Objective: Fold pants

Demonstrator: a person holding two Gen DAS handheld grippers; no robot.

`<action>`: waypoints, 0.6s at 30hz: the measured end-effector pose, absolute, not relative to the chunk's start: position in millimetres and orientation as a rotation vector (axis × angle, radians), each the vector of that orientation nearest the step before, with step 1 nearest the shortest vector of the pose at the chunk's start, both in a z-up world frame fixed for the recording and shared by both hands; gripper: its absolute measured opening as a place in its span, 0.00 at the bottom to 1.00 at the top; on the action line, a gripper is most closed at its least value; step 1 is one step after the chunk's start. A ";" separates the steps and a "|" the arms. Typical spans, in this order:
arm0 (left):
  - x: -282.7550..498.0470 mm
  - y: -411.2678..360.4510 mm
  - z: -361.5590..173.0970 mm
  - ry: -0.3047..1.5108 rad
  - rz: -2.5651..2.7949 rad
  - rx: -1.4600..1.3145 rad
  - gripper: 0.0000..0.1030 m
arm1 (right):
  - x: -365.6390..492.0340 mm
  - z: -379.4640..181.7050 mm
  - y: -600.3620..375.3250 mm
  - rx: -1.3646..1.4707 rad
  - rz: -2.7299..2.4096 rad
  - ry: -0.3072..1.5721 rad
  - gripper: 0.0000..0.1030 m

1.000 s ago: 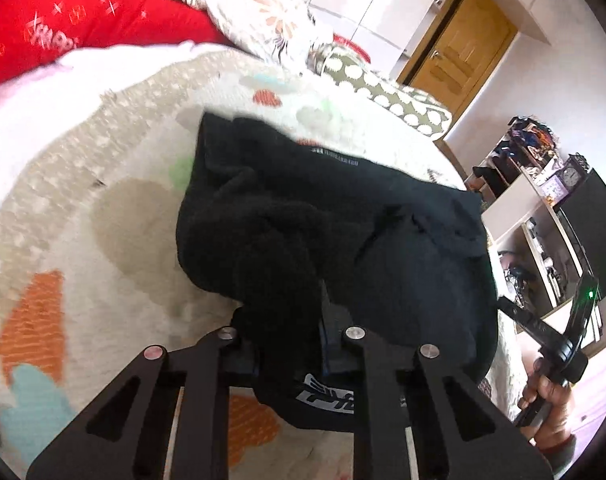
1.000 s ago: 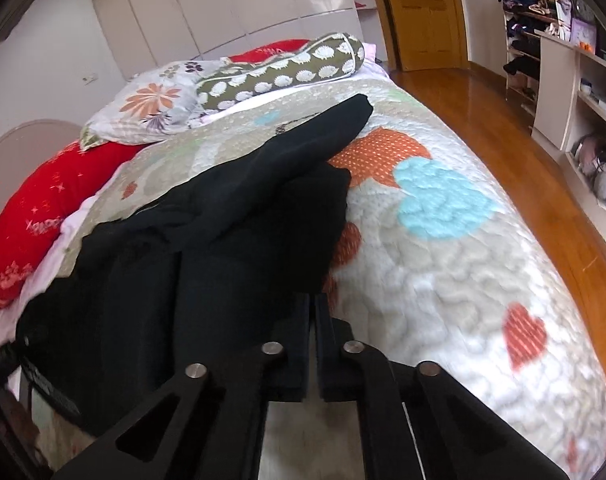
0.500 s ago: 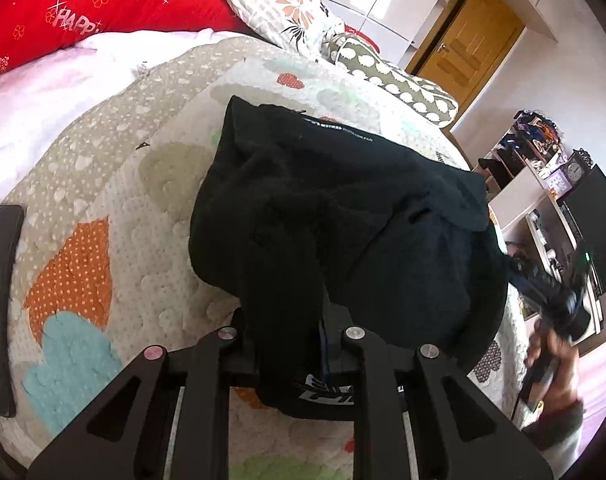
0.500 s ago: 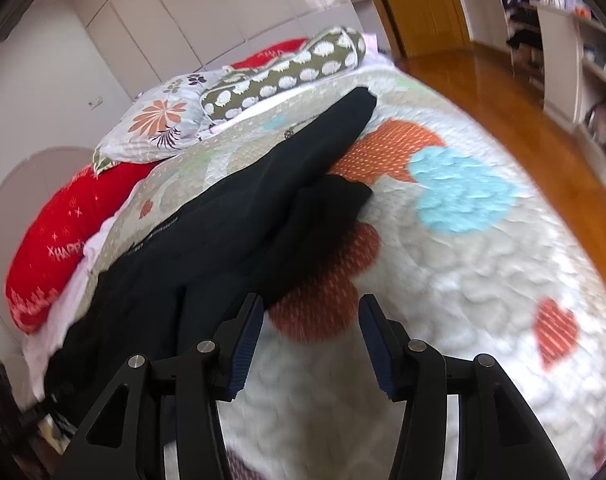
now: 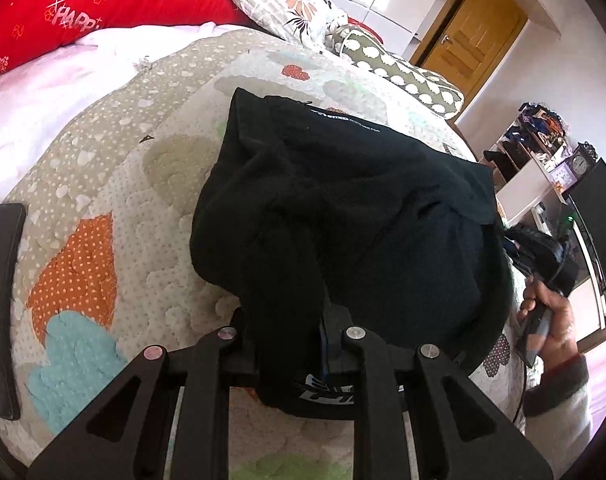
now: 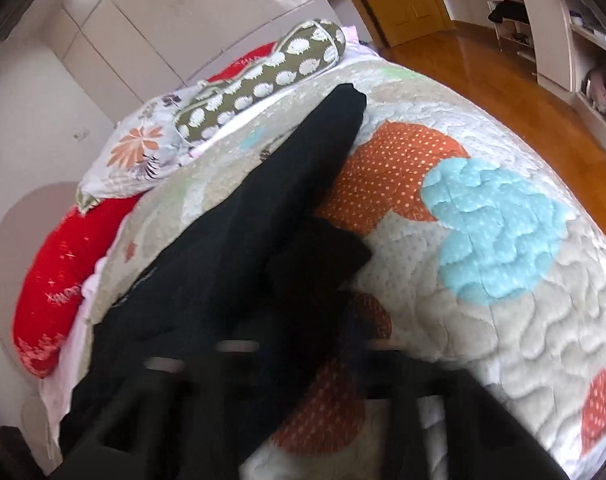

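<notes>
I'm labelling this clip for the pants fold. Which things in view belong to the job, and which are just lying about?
Job:
- black pants
- left gripper, jaws shut on the pants
- right gripper, jaws closing
- quilt, the folding surface

Lying about:
- red pillow
- floral pillow
- spotted bolster
- shelves

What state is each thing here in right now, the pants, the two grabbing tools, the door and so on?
Black pants: bunched on the quilt, not yet folded flat.
Left gripper: fingers shut on the pants' edge.
Right gripper: blurred, fingers shut, pants cloth at them.
Wooden door: closed.
Dark screen: off.
</notes>
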State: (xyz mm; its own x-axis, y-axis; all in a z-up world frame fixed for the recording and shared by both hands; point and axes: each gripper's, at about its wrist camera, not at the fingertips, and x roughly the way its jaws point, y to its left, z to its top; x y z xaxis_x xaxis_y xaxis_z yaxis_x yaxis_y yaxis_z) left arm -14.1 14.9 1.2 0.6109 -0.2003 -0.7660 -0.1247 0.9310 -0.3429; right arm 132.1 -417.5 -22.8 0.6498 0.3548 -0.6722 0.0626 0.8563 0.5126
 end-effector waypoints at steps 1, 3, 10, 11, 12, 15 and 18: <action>-13.9 15.8 0.6 0.922 -0.044 -0.386 0.16 | 125.5 -18.0 -418.9 0.539 0.186 0.836 0.07; -15.5 17.7 1.0 0.920 -0.043 -0.385 0.16 | 106.3 -4.5 -420.2 0.511 0.194 0.797 0.06; -29.0 28.7 8.1 0.902 -0.066 -0.405 0.16 | -7.5 45.9 -443.4 0.406 0.162 0.673 0.06; -32.6 28.6 8.1 0.905 -0.073 -0.404 0.16 | -25.7 48.7 -449.3 0.404 0.146 0.665 0.06; -36.7 28.1 7.6 0.909 -0.081 -0.399 0.16 | -48.1 48.7 -456.7 0.399 0.125 0.674 0.07; -46.7 24.8 1.1 0.931 -0.098 -0.378 0.18 | -81.2 33.4 -466.8 0.371 0.098 0.747 0.07; -49.8 21.0 -13.1 0.976 -0.093 -0.365 0.23 | -96.3 6.0 -470.3 0.320 0.057 0.857 0.08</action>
